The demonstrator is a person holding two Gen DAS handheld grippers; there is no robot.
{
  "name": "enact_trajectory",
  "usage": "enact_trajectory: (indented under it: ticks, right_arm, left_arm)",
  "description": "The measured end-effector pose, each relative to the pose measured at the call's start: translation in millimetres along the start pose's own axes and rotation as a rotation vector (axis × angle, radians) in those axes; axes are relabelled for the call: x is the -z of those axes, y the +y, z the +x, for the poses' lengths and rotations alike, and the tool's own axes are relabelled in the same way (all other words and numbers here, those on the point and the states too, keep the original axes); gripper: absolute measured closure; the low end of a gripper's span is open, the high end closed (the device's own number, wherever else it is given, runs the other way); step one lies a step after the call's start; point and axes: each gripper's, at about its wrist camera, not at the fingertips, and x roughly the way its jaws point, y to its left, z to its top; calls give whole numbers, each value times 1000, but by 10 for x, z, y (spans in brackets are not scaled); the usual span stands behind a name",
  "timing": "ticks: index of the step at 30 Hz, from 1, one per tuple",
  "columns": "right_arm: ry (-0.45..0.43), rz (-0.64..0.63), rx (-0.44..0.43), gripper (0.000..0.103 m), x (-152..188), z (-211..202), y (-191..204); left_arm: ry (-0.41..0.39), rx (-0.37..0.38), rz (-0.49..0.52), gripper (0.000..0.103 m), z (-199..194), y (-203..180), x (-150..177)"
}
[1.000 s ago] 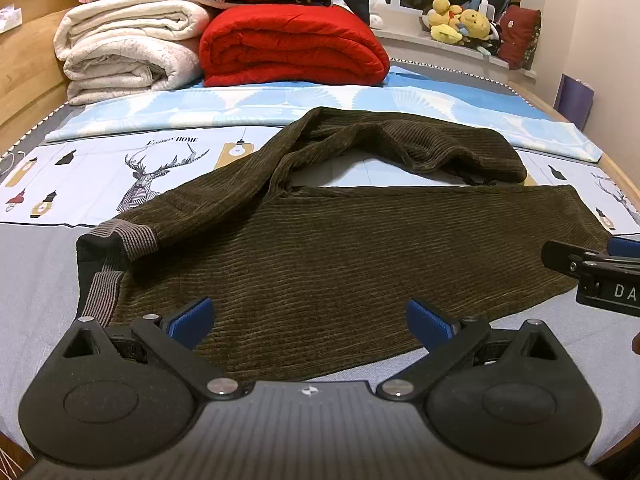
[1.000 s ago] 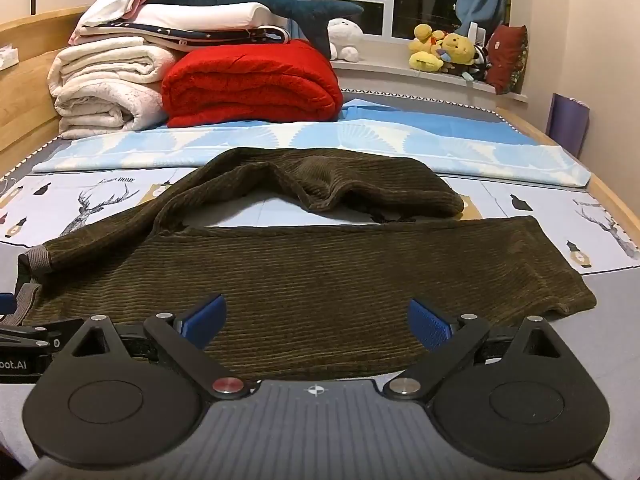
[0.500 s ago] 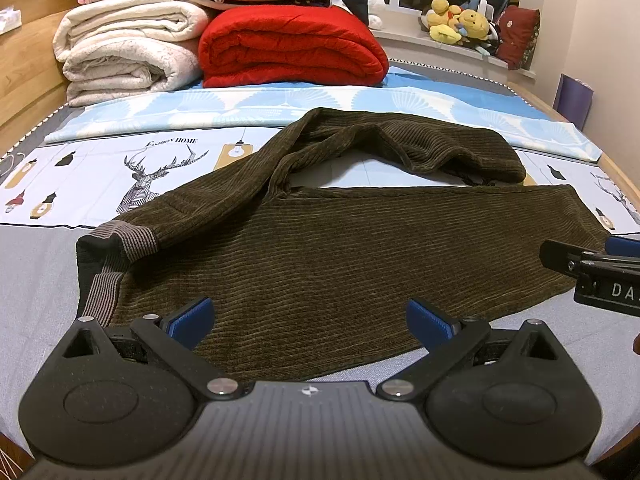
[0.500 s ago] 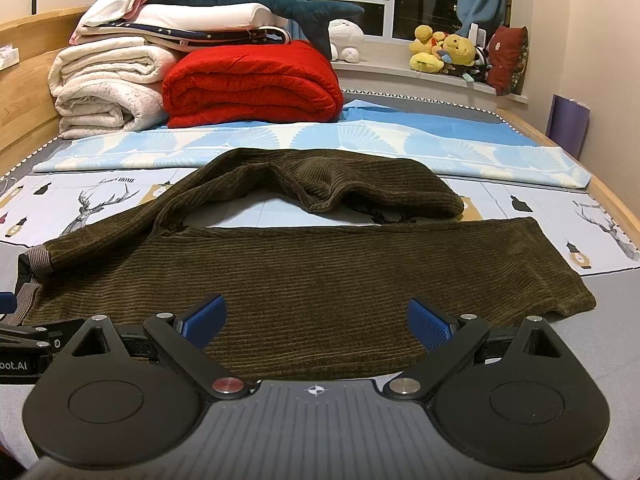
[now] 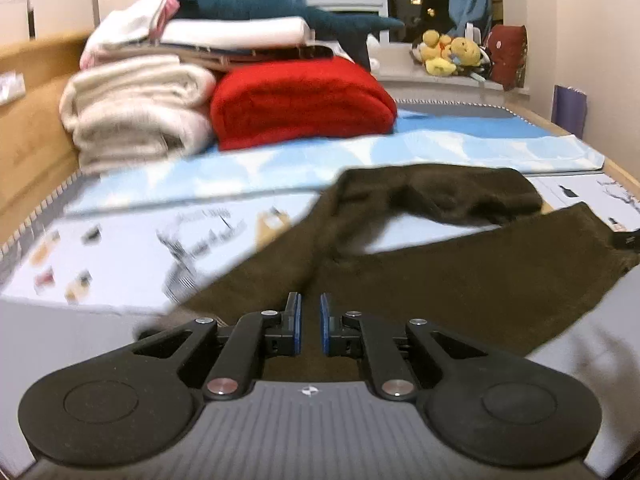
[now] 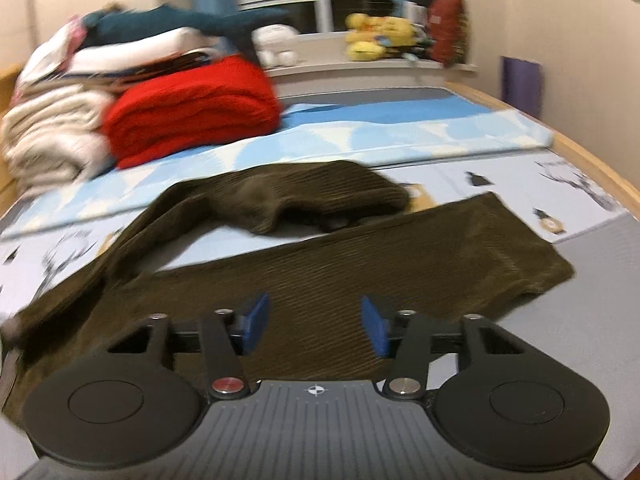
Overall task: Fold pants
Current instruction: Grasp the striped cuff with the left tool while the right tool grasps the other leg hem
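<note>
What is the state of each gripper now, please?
Left gripper: shut on the near edge of the pants.
Right gripper: jaws closing over the pants, pads not yet pressing.

Black hand-held gripper [image 5: 310, 322] bodies (round hubs, silver screws), blue pads [image 6: 256, 320], ribbed grey housings.

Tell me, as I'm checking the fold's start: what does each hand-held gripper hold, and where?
Left hand-held gripper is shut on the near edge of the pants. Right hand-held gripper is closing around that edge, not yet gripping.
</note>
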Motion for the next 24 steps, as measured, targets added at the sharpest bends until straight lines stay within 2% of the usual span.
enact_trajectory:
  ticks: [2,4,5,6,8,10,12,13,15,17,20,24]
  right_arm:
    - [22,26,69,52,-93,130,-269]
    - [98,71,135,52,-117,330,-525]
    - [121,101,158,50,-115,427,-666]
    - [135,159,153,46,-111,571,-837]
    - [197,260,200,39,-59,774,-1162]
    - [249,376,229,34,36,956,-1423]
    - [294,469,245,33,151,1202,-1581]
    - [306,494,251,33,184,1304,-1637]
    - [333,513,262,32,250,1466,-1696]
    - [348,521,256,32,292,1632,-1716]
    - [345,530,254,31,299,1840,-1769]
    - [322,499,277,31,284,1902,-1738]
  left_arm:
    - [37,4,-31,92,145,324,-9]
    - [116,-27,-91,92,338,658,108]
    - [216,-51,-140,92,483,837,178]
    - [291,-60,-232,92,597,1069,214]
    - [348,-64,-363,87,715,1399,275]
    - [401,-103,-362,76,816,1541,324]
    - [461,-124,-342,58,905,1629,383]
    - [481,-125,-341,51,950,1660,410]
    - [511,-150,-310,28,983,1683,426]
    - [543,-154,-286,19,1089,1646,451]
    - [565,-124,-311,19,1351,1618,566]
    - [626,-114,-349,19,1622,1580,693]
